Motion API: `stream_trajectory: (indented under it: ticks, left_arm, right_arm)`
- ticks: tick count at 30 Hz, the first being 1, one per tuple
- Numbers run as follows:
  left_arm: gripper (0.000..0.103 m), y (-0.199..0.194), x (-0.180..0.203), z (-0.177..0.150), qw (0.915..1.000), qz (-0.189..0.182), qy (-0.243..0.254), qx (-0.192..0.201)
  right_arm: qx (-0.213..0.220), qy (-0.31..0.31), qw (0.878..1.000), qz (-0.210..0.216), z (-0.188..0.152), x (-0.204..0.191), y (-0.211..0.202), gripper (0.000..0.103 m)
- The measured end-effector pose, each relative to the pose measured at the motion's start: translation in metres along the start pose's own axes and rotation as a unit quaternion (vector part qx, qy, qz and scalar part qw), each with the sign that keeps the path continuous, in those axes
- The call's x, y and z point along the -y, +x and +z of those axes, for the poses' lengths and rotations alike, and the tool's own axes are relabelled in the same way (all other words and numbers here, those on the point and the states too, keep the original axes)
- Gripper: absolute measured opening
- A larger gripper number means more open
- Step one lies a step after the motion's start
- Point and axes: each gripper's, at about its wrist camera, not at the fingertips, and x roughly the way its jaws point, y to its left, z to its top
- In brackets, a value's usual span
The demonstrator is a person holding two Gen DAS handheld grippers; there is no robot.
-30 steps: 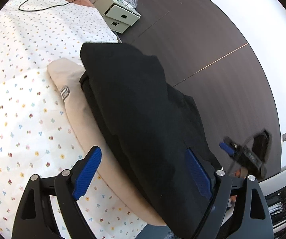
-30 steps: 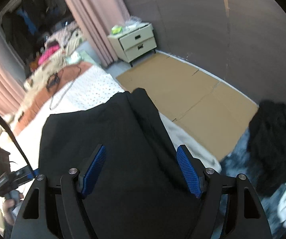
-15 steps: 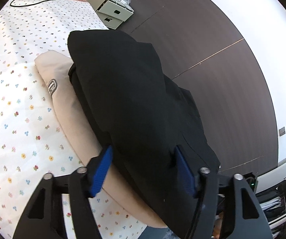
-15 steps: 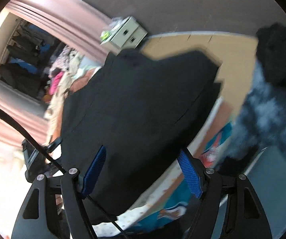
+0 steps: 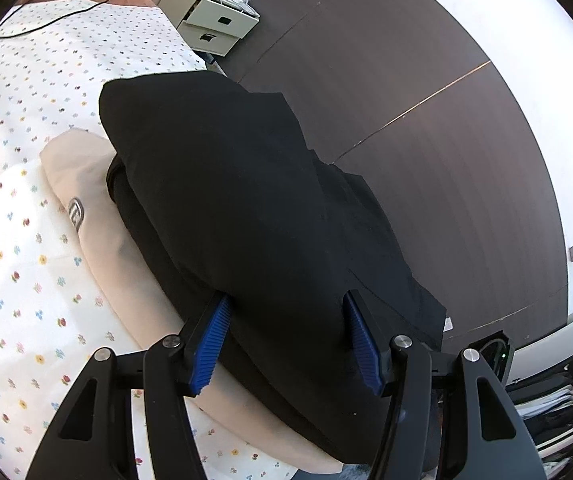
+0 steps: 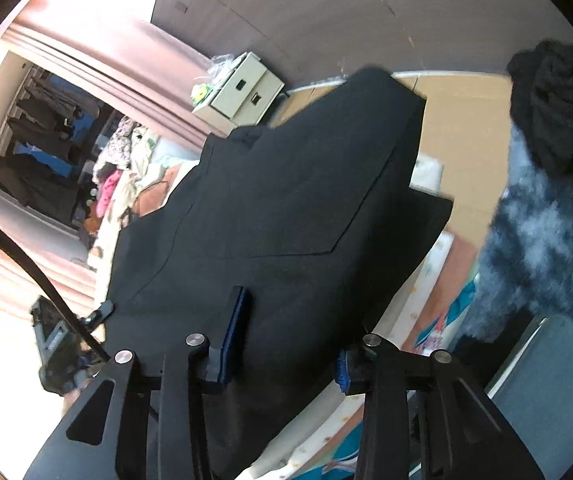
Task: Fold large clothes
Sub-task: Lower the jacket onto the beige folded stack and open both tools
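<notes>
Floral bedsheet [image 5: 26, 240] — black garment [image 5: 238, 208] folded, stacked atop beige garment [image 5: 98, 216].

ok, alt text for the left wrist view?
The left gripper has its blue pads closed on the near edge of a folded black garment. The garment lies on a folded beige garment on a flower-print bedsheet. A white bedside drawer unit stands beyond, against a dark wall.

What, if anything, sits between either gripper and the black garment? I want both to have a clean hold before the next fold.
Nothing visible does. The black garment already lies between the jaws of the left gripper and the right gripper, whose jaws have just been closing.
</notes>
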Motion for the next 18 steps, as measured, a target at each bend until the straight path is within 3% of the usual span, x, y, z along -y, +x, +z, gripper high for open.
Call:
stream_trajectory:
  ticks: [7, 12, 18]
  left_arm:
    - [0.058, -0.032, 0.0, 0.022, 0.9977, 0.022, 0.013, 0.063]
    - [0.058, -0.031, -0.006, 0.035, 0.9975, 0.03, 0.015, 0.063]
    - [0.058, -0.01, -0.009, 0.036, 0.997, 0.048, 0.037, 0.048]
  right_arm:
    - [0.022, 0.006, 1.0, -0.019, -0.015, -0.009, -0.026, 0.035]
    - [0.042, -0.016, 0.998, -0.033, -0.05, -0.028, -0.037, 0.035]
    - [0.073, -0.025, 0.996, -0.051, -0.054, -0.022, -0.04, 0.033]
